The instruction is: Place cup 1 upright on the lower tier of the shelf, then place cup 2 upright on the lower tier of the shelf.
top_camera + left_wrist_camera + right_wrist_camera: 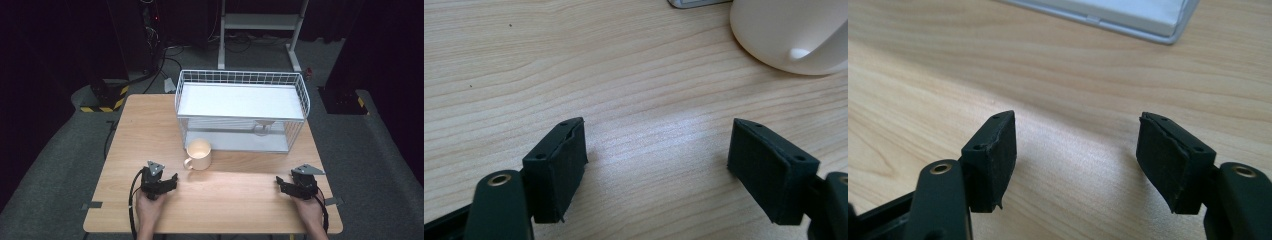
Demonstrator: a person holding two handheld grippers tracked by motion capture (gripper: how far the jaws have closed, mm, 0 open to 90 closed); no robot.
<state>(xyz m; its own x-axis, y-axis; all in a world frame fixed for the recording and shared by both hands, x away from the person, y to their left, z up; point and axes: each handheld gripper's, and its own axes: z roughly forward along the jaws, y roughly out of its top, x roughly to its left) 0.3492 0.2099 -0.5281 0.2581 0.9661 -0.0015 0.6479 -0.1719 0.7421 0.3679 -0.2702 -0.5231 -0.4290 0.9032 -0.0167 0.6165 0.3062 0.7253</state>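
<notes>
We have the cream mug [199,154] upright on the table [150,130], touching nothing — it sits just in front of the wire rack [241,107], handle toward us. Left gripper [170,181] rests near the mug, on its handle side, jaws spread wide and empty, so likely our picking hand. Right gripper [281,184] sits well apart from the mug, jaws equally wide, holding nothing — parked clear of the approach.
</notes>
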